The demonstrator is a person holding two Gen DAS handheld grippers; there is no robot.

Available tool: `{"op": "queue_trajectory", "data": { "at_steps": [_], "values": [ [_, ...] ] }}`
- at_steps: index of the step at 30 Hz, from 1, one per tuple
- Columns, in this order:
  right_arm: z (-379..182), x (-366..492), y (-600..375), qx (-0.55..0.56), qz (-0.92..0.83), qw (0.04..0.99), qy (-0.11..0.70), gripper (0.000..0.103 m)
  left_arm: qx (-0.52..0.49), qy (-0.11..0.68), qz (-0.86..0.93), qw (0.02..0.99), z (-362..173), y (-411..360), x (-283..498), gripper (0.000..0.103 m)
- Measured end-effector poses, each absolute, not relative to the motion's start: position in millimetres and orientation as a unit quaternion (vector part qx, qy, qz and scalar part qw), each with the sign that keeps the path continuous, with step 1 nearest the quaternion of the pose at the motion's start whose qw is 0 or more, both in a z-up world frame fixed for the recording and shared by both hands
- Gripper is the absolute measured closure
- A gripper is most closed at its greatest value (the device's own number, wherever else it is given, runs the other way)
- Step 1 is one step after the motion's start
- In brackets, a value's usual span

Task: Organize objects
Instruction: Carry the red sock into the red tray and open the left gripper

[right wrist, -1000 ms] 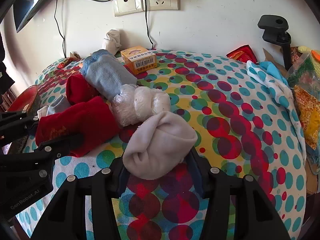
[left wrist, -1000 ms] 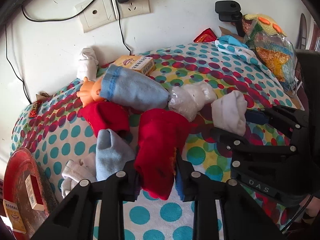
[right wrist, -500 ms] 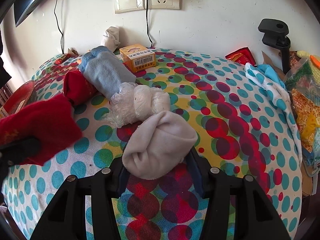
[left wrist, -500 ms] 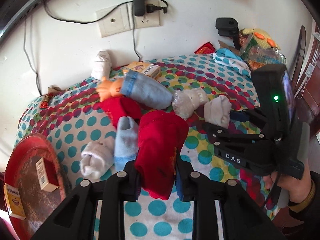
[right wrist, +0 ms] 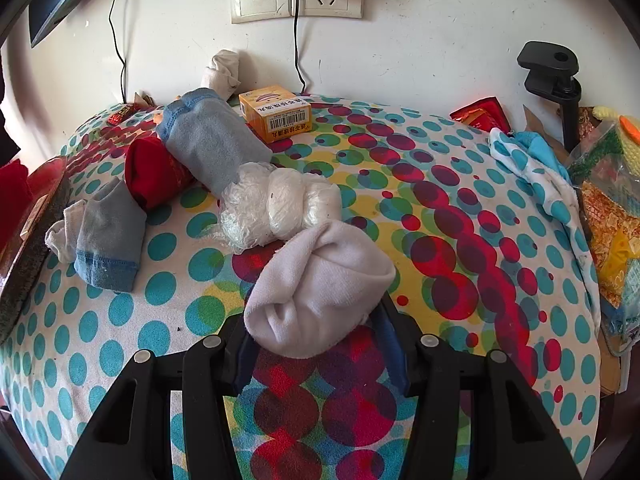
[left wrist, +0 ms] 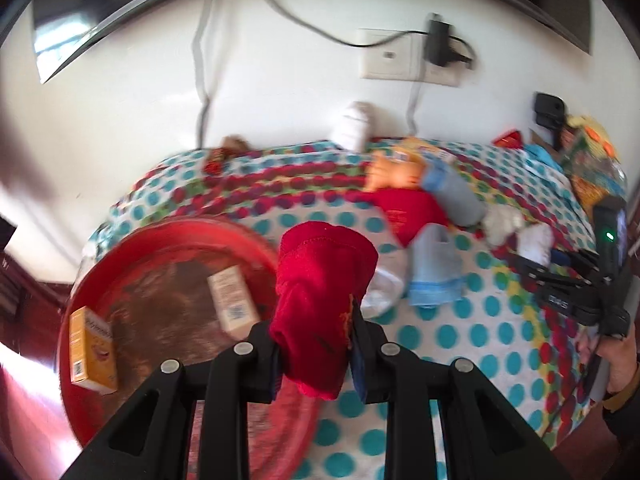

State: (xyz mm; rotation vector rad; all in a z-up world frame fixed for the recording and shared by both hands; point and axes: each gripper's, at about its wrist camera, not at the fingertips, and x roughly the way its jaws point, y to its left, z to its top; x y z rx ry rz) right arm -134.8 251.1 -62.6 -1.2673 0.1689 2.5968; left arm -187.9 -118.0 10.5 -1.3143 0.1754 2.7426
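Note:
My left gripper [left wrist: 316,354] is shut on a red sock bundle [left wrist: 320,288] and holds it in the air at the right rim of a round red tray [left wrist: 120,256]. My right gripper [right wrist: 316,344] is shut on a white sock bundle [right wrist: 316,288] low over the dotted tablecloth [right wrist: 440,240]. On the cloth lie a small light-blue sock [right wrist: 108,240], a red sock roll [right wrist: 154,170], a long blue-grey sock [right wrist: 212,142] and a clear plastic-wrapped bundle [right wrist: 280,204].
The tray holds two small boxes [left wrist: 232,304] [left wrist: 92,344]. An orange box [right wrist: 276,116] and a white sock [right wrist: 222,70] lie by the wall. A black clamp [right wrist: 554,80], bags [right wrist: 608,184] and a dotted cloth [right wrist: 536,176] crowd the right edge. An orange doll [left wrist: 394,174] lies at the back.
My left gripper has lifted the red sock bundle off the cloth and carried it left to the red tray. My right gripper has stayed put with the white sock bundle.

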Motion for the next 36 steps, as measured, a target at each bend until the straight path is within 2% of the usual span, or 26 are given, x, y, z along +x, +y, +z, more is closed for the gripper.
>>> {"op": "queue_trajectory", "data": {
  "at_steps": [17,36],
  "values": [
    [-62,-135,250,-0.435,0.890,0.124,0.057,0.053,-0.460,-0.060,0.879,-0.109,-24,-291,-241,0.077],
    [-62,-136,250,-0.435,0.890,0.125,0.057,0.053,-0.482,-0.053,0.861,-0.156,-49,-335,-256,0.074]
  ]
}}
